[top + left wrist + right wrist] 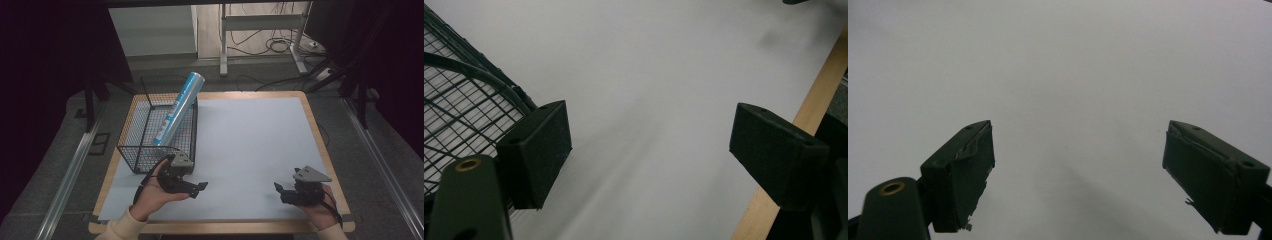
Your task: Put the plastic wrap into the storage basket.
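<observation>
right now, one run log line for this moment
left gripper: open, empty, beside wire basket | right gripper: open, empty, over white mat | blue tube: leaning in basket

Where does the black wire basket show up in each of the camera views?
High view: the wire basket stands at the table's left, holding a tilted blue tube.
Left gripper view: its mesh fills the left edge.
Right gripper view: not in it.
Shared landmark: the white table mat.
</observation>
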`<state>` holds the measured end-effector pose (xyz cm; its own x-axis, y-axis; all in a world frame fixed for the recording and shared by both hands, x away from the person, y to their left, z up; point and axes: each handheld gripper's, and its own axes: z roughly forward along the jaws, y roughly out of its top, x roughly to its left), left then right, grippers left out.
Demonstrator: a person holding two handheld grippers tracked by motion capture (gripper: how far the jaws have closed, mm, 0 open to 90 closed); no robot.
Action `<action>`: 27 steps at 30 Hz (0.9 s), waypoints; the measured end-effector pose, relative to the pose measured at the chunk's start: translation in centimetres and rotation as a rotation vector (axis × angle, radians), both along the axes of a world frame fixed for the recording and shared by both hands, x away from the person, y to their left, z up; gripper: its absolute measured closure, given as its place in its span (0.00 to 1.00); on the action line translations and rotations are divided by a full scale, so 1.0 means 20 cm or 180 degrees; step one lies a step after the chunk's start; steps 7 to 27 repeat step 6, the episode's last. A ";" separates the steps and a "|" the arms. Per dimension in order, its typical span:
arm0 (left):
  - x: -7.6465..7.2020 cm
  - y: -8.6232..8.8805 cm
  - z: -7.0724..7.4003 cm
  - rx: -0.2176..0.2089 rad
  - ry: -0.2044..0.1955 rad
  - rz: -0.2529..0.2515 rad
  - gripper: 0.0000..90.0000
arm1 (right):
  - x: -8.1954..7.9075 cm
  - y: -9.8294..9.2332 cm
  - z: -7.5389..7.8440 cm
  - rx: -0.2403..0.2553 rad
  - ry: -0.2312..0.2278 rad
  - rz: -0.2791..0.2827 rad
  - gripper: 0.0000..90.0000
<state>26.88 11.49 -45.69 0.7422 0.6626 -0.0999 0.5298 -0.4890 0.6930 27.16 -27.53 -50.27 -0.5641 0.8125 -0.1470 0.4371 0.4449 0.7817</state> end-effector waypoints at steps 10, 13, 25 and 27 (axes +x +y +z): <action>0.00 0.00 -0.02 0.0010 0.0023 0.0010 0.19 | 0.00 0.00 0.01 0.0033 -0.0059 0.0017 0.15; 0.00 0.00 -0.02 0.0010 0.0023 0.0010 0.19 | 0.00 0.00 0.01 0.0033 -0.0059 0.0017 0.15; 0.00 0.00 -0.02 0.0010 0.0023 0.0010 0.19 | 0.00 0.00 0.01 0.0033 -0.0059 0.0017 0.15; 0.00 0.00 -0.02 0.0010 0.0023 0.0010 0.19 | 0.00 0.00 0.01 0.0033 -0.0059 0.0017 0.15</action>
